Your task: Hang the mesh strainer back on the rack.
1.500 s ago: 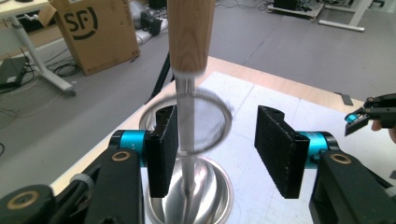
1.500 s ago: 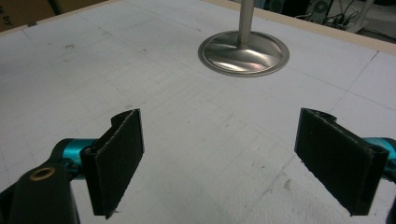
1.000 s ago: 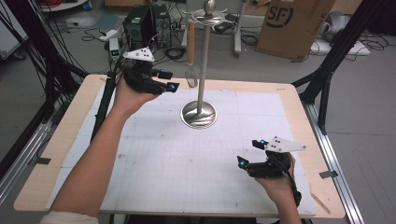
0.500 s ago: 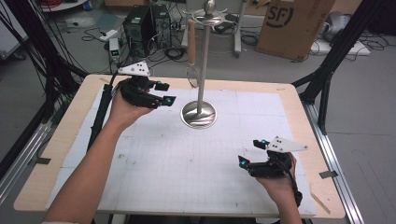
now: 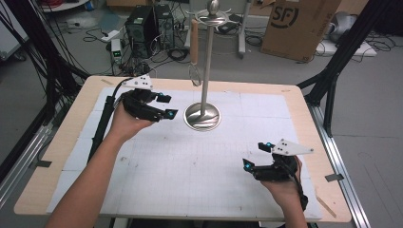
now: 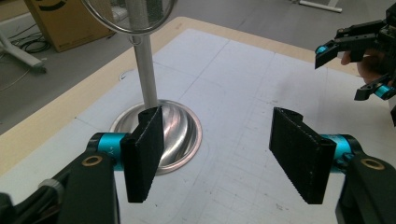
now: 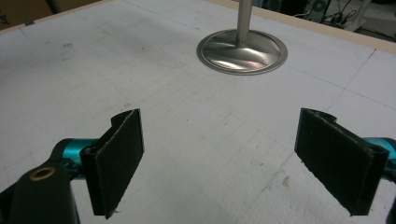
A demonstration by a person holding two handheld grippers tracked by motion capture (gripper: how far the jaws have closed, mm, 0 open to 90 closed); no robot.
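A: Anything new on the left?

B: Yes. Left gripper now drawn back from the far edge of the desk toward the near side, level with the base of the stand and just left of it. Jaws wide apart, nothing between them.

A: Meaning for the job?

B: Probably lining up on the stand. Seen along its own jaws, aimed at the pole, with the strainer hanging just above. No grip yet, so likely only the approach.

A: And the strainer itself?

B: Hangs by its wooden handle from a hook at the top of the stand, mesh head down, close beside the pole and clear of the desk.

A: Further right?

B: Right gripper, low over the desk near the front right corner, same spot as a second ago. Jaws spread, empty.

A: Containers?

B: None on the desk. Dished base bare, nothing lying in it. Cardboard box on the floor beyond the desk, contents hidden.
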